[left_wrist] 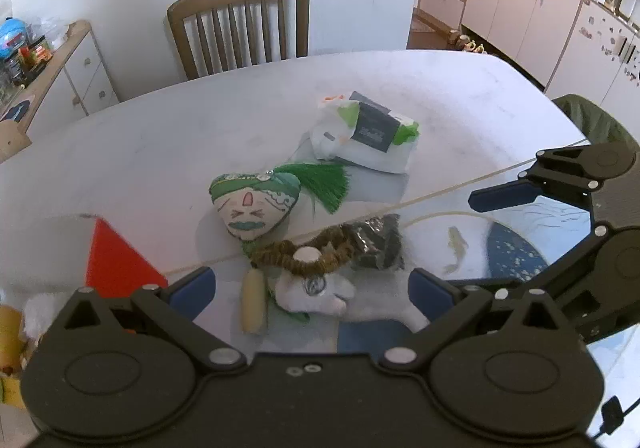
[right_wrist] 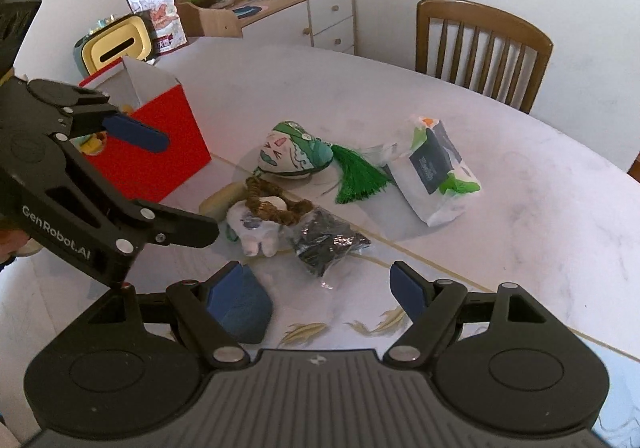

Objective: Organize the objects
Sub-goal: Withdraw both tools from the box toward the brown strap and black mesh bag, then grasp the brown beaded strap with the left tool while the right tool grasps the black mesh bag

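The little white plush toy (left_wrist: 316, 290) lies on the white table (left_wrist: 160, 151), right in front of your left gripper (left_wrist: 312, 288), with a brown braided ring (left_wrist: 308, 254) resting on top of it. It looks soft and light, so it will squash when you squeeze. Grab it around its fat middle, not by the ring, or the ring may slide off.

Just beside it are a cream stick (left_wrist: 253, 304) and a crinkly black packet (right_wrist: 326, 242), which looks thin and slippery. Behind them sits the heart-shaped cushion (left_wrist: 254, 205) with a green tassel (left_wrist: 326, 181), soft too. Farther back is a white bag (right_wrist: 434, 171).

Both of your grippers are spread wide with nothing in them; the right gripper (right_wrist: 320, 296) hangs over the table near the packet.

The red box (right_wrist: 160, 143) stands open to the left. You can only see a bit of yellow inside it. The plush's lower half is hidden behind your left gripper.
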Motion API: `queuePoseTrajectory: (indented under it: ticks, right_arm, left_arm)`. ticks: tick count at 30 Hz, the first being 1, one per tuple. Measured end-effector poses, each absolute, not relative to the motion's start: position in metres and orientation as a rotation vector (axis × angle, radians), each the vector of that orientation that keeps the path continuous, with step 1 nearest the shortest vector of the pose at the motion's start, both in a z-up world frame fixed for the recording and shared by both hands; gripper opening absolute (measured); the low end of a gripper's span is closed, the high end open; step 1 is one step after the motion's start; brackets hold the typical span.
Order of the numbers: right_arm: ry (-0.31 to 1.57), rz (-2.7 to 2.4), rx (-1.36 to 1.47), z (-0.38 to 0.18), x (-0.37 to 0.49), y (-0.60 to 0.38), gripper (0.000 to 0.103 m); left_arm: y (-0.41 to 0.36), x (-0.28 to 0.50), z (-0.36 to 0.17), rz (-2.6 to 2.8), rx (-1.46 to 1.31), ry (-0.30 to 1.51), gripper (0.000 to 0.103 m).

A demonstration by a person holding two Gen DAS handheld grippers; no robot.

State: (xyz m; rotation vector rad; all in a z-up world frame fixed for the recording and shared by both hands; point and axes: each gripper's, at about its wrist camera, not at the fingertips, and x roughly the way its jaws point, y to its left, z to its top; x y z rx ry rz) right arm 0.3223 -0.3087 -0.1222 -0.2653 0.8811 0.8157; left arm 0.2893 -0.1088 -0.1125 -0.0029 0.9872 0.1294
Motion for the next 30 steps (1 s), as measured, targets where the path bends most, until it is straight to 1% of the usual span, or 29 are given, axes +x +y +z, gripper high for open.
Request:
queuePoseTrajectory:
  ticks: [6,13,15,18,21,23,25,26,27,30]
  right_arm:
    - [0.886,0.85,-0.291,-0.141,0.34,-0.304,0.08]
    - [0.899,0.886,-0.312,-0.161,0.356,-0.294,0.08]
    - [0.898,0.894,-0.307,-0.166,0.36,-0.292,0.079]
    - [0.891,0.912,-0.317,-0.172,0.363,-0.288,0.077]
    - [0.88,0.932,-0.317,-0.176,0.365,-0.284,0.072]
    - [0.873,0.94,-0.314,-0.178,0.366,-0.282,0.071]
    - [0.873,0.945,-0.32,-0.18,0.367,-0.281,0.067]
    - [0.876,0.946,-0.317,-0.182,0.368,-0.281,0.067]
    - [0.876,0.947,-0.311,-0.182,0.369,-0.281,0.067]
    - [0.867,0.948,-0.302,-0.183,0.37,-0.283,0.064]
  left_arm:
    - [-0.104,0.308,-0.127,0.143,0.016,1.008,0.101]
    - [-0.101,0.32,-0.143,0.138,0.029,1.041,0.087]
    - [-0.101,0.32,-0.145,0.135,0.032,1.039,0.085]
    - [-0.101,0.32,-0.146,0.13,0.04,1.027,0.075]
    - [-0.102,0.322,-0.148,0.116,0.039,1.036,0.07]
    - [-0.103,0.323,-0.151,0.113,0.039,1.045,0.065]
    - [-0.104,0.322,-0.152,0.107,0.039,1.046,0.057]
    - [-0.104,0.322,-0.153,0.104,0.038,1.046,0.055]
    - [-0.104,0.322,-0.154,0.104,0.037,1.047,0.05]
    - [-0.105,0.322,-0.153,0.106,0.037,1.046,0.042]
